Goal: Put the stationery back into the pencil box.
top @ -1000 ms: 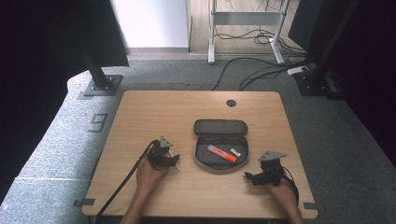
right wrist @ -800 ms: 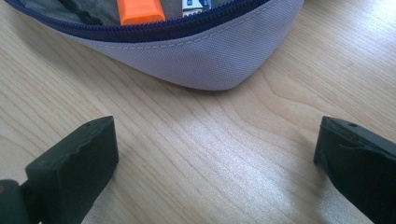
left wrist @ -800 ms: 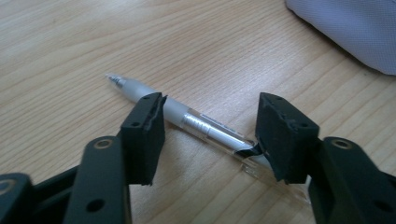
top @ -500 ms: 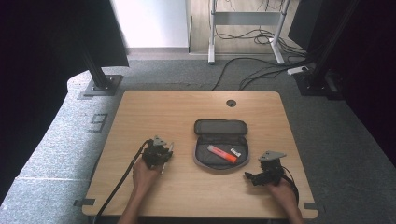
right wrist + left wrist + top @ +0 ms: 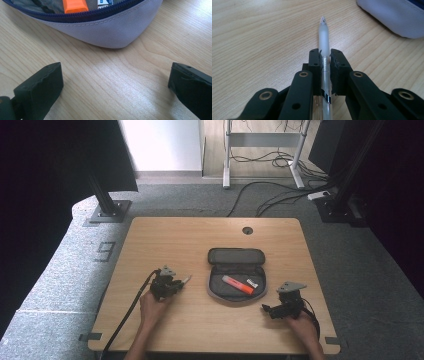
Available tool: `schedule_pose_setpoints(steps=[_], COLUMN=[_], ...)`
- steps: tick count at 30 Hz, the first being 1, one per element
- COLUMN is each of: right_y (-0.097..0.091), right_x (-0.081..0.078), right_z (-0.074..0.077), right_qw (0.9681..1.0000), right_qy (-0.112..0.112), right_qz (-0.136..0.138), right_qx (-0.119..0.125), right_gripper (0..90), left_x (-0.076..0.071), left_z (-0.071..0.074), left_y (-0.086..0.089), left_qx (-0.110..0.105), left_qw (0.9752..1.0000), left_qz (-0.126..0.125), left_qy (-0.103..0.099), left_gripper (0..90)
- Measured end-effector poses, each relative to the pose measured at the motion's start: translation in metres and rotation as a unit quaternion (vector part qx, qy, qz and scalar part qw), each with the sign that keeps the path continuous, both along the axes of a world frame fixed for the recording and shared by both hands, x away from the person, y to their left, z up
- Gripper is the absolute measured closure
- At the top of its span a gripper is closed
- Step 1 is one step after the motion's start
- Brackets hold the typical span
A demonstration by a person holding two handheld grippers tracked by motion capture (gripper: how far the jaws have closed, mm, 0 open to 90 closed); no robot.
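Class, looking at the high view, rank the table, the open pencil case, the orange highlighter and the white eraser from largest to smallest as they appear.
1. Table
2. Pencil case
3. Orange highlighter
4. White eraser

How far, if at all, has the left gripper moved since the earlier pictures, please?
Yes, slightly: the left gripper, jaws just closed on the pen, drew back from the pencil case.

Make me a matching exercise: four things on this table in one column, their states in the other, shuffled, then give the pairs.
1. left gripper
2. right gripper
3. pouch
4. orange marker

A. unzipped, lying open
B. shut on the pen
C. lying inside the pouch
D. open, nothing between its jaws

Pairs: 1-B, 2-D, 3-A, 4-C
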State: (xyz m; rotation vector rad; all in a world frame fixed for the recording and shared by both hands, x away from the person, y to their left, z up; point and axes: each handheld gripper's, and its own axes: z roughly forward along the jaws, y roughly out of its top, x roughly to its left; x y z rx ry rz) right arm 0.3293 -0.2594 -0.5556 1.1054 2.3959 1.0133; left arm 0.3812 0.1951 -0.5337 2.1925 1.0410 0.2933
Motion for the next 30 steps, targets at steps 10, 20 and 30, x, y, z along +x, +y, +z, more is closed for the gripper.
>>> schedule_pose_setpoints(steps=[10,20,30], right_y=[0.0,0.0,0.0], right_x=[0.0,0.0,0.0], right_z=[0.0,0.0,0.0], right_qw=[1.0,1.0,1.0], right_qy=[0.0,0.0,0.0], right_qz=[0.0,0.0,0.0], right_qx=[0.0,0.0,0.0], right_gripper=[0.0,0.0,0.0], left_x=[-0.005,-0.007,-0.009], left_z=[0.021,0.032,0.046], left_y=[0.006,-0.002,-0.009], left_qx=[-0.048,-0.057,-0.049], left_qw=[0.9986,0.9976,0.9974], left_qz=[-0.018,-0.035,-0.047], left_qy=[-0.01,-0.017,-0.025], left_gripper=[79.9,79.9,79.9])
